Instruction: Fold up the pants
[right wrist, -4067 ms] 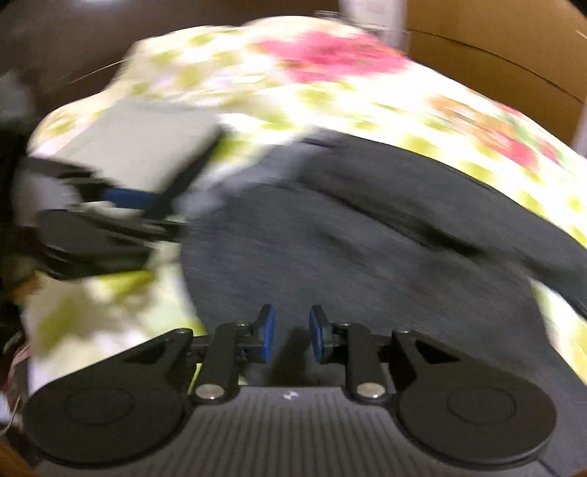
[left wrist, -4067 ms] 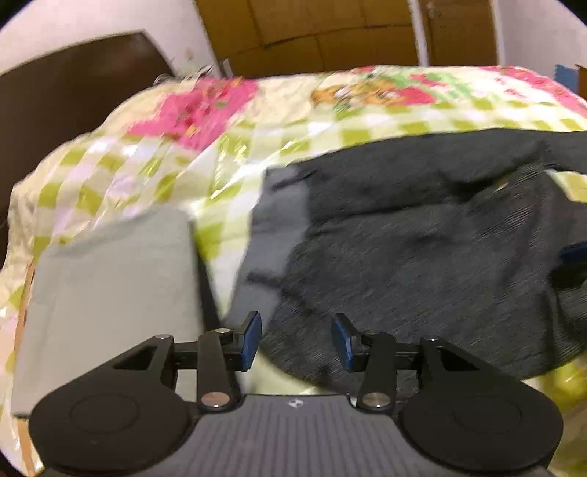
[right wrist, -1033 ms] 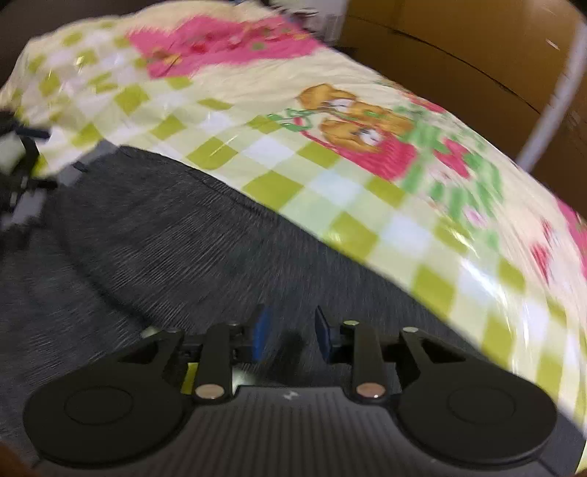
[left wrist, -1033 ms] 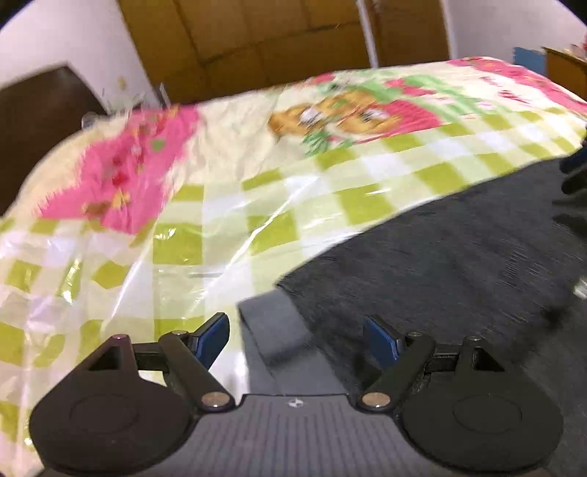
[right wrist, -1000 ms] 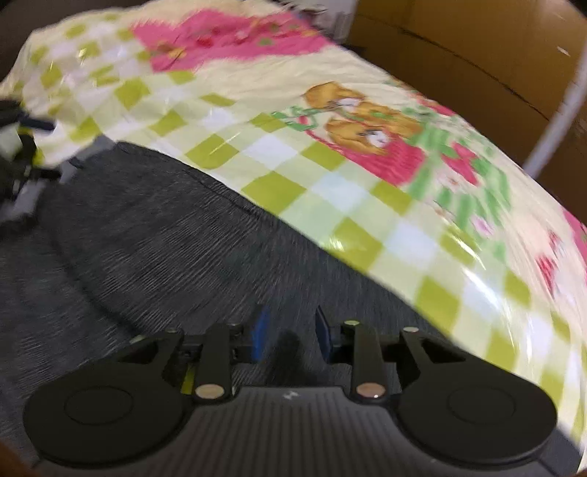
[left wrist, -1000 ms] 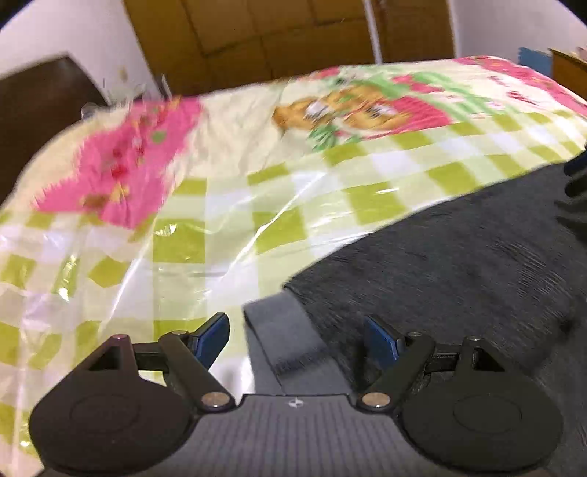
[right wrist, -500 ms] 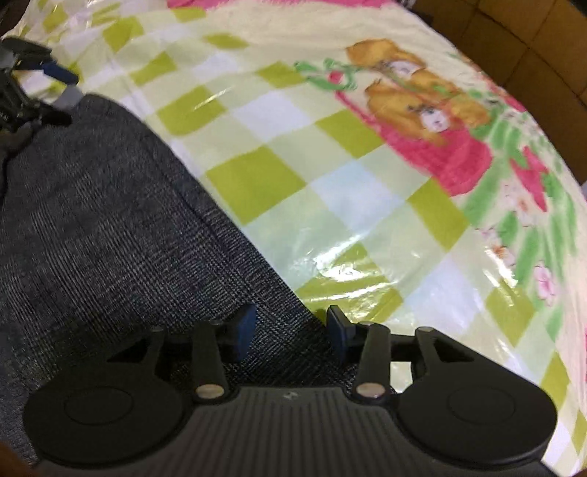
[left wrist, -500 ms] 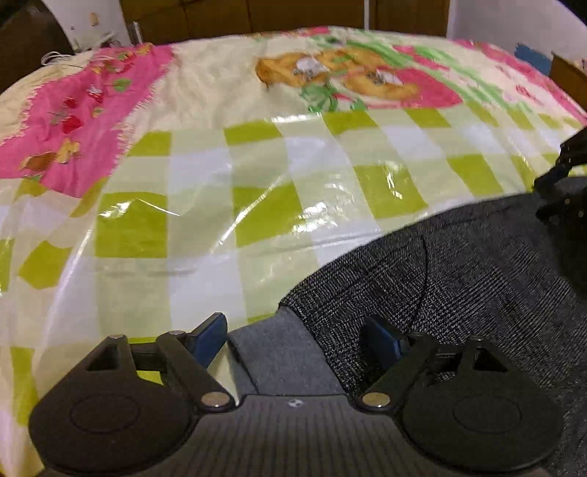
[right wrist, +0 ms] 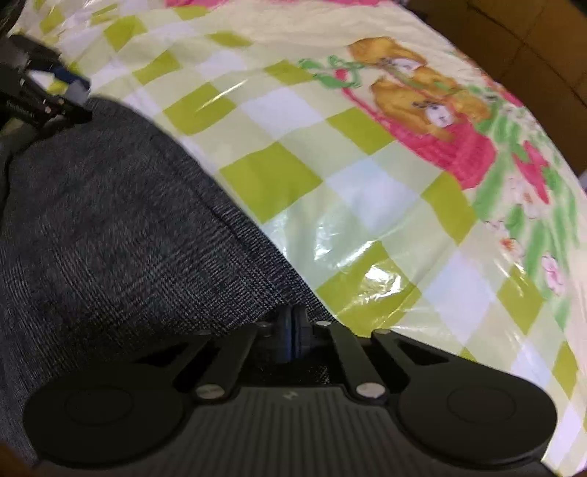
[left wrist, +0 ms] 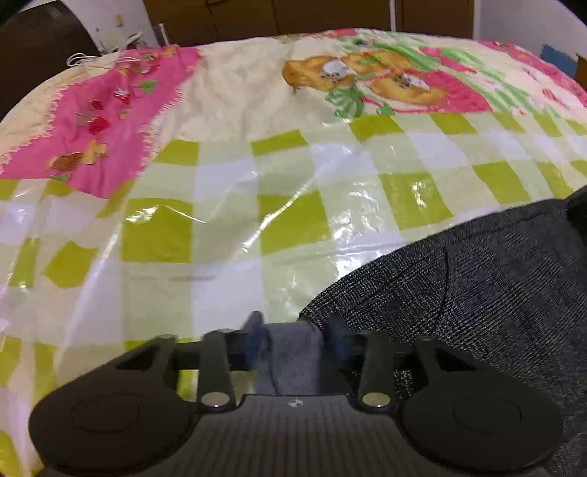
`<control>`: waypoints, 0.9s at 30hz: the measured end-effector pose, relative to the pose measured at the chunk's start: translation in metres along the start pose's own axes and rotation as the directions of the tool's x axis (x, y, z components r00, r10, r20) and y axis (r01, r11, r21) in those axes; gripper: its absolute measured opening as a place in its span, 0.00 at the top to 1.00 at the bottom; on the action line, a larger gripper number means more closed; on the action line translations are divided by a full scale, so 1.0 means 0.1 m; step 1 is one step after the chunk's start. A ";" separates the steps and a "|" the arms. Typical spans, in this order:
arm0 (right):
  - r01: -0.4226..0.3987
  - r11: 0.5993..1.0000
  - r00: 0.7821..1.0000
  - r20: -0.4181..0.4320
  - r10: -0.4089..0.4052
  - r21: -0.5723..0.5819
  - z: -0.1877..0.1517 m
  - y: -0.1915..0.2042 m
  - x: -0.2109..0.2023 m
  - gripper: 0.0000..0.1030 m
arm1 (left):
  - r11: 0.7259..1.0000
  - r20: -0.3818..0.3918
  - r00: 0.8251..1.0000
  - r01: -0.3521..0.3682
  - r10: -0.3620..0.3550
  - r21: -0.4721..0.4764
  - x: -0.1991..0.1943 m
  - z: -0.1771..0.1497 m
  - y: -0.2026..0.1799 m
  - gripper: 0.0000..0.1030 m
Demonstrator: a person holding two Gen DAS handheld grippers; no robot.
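Observation:
Dark grey pants (left wrist: 477, 286) lie spread on the checked bedspread; they also show in the right wrist view (right wrist: 110, 227). My left gripper (left wrist: 295, 337) sits at the pants' far corner with the lighter grey waistband (left wrist: 290, 348) between its blurred blue pads; the jaws stand partly closed with a gap. My right gripper (right wrist: 291, 330) is shut on the pants' far edge. The left gripper (right wrist: 51, 95) shows at the upper left of the right wrist view.
The bedspread (left wrist: 256, 205) is green-and-white checked under shiny plastic, with pink patches and a bear print (left wrist: 367, 77). Brown wooden panels (left wrist: 293, 14) stand behind the bed. A dark headboard (left wrist: 40, 40) is at the far left.
My left jaws have narrowed around the waistband corner. My right jaws have closed on the pants' edge. Both grippers sit lower and closer to the cloth.

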State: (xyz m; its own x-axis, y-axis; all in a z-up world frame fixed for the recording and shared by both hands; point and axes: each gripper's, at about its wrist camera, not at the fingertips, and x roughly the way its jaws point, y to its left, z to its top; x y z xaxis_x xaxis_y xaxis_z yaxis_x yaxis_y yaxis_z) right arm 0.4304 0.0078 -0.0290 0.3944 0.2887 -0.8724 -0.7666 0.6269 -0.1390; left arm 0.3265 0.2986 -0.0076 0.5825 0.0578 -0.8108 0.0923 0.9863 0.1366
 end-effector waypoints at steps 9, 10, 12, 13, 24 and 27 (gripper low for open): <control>-0.019 0.995 0.983 0.181 0.001 0.099 -0.13 0.01 -0.89 1.00 | 0.997 0.105 0.992 0.064 -0.067 0.031 -0.65 -0.17 -0.10 0.77; -0.029 0.995 0.979 0.203 0.009 0.096 -0.17 0.06 -1.03 1.00 | 0.997 0.117 0.991 0.065 -0.069 0.039 -0.73 -0.23 -0.12 0.77; -0.052 0.996 0.971 0.235 0.033 0.077 -0.31 0.23 -1.36 1.00 | 0.996 0.130 0.989 0.061 -0.069 0.063 -0.83 -0.31 -0.15 0.77; -0.063 0.997 0.970 0.237 0.049 0.052 -0.38 0.32 -1.48 1.00 | 0.996 0.137 0.988 0.063 -0.071 0.062 -0.85 -0.34 -0.14 0.77; -0.032 0.998 0.991 0.131 0.039 -0.055 0.09 0.42 -0.70 0.69 | 0.990 0.064 0.997 0.045 -0.054 0.132 -0.28 -0.14 0.04 0.32; -0.046 0.994 0.991 0.122 0.059 -0.102 0.28 0.38 -0.39 0.60 | 0.982 -0.008 0.999 0.045 -0.044 0.184 -0.06 -0.06 0.09 0.27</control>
State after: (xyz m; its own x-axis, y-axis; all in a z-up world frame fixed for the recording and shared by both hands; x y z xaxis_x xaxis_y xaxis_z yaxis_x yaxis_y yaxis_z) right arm 0.3998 0.0409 0.0127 0.4077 0.4115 -0.8151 -0.8315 0.5361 -0.1453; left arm 0.3195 0.3084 -0.0050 0.5714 0.0154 -0.8205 0.2652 0.9427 0.2024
